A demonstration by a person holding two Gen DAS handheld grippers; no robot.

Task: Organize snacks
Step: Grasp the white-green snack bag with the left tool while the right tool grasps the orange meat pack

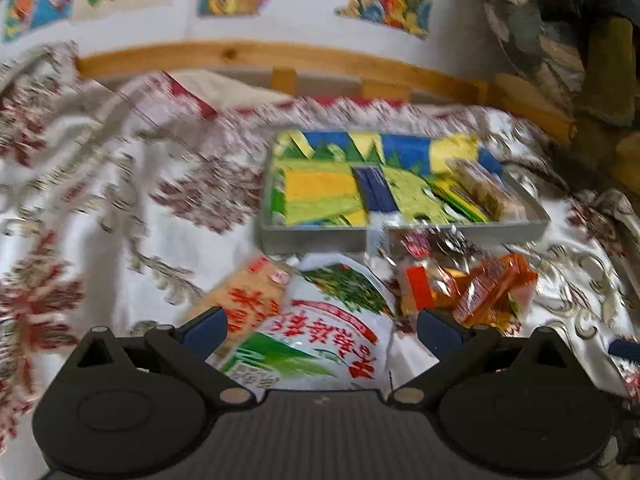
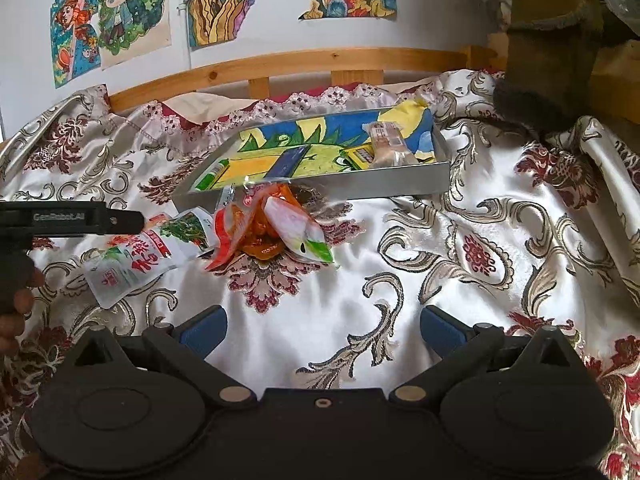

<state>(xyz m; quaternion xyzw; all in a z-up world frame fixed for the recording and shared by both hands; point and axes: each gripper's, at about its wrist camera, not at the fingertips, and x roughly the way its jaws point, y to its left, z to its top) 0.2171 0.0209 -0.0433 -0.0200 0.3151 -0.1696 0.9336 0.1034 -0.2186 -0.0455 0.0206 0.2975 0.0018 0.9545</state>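
Two hand-held grippers, both with jaws spread wide and nothing between them. Left hand-held gripper (image 1: 322, 328) sits low centre in its own view, over the white snack pouch (image 1: 320, 336) with red lettering and green print; that view is motion-blurred. In the right wrist view the left unit's black body comes in at the left edge, with fingers of a hand (image 2: 18, 308) just below it. Right hand-held gripper (image 2: 323, 326) hangs over bare bedspread (image 2: 460, 248), well apart from the snacks.

Loose snacks lie on the bedspread just in front of the tray: the white pouch at centre left of the right wrist view, partly on top of a tan packet (image 1: 248, 292), and beside it a heap of orange and clear wrappers (image 2: 268, 228) touching the tray's near wall.

Grey tray (image 2: 320, 188) sits upper centre, lined with a blue, yellow and green drawing. Inside: a clear-wrapped pale snack bar (image 2: 388, 144) at the right end, a yellow-green packet (image 2: 360, 158) beside it, a green tube-like item (image 2: 212, 176) at the left end.

Wooden rail (image 2: 280, 60) and drawings on the wall (image 2: 112, 20) across the top.
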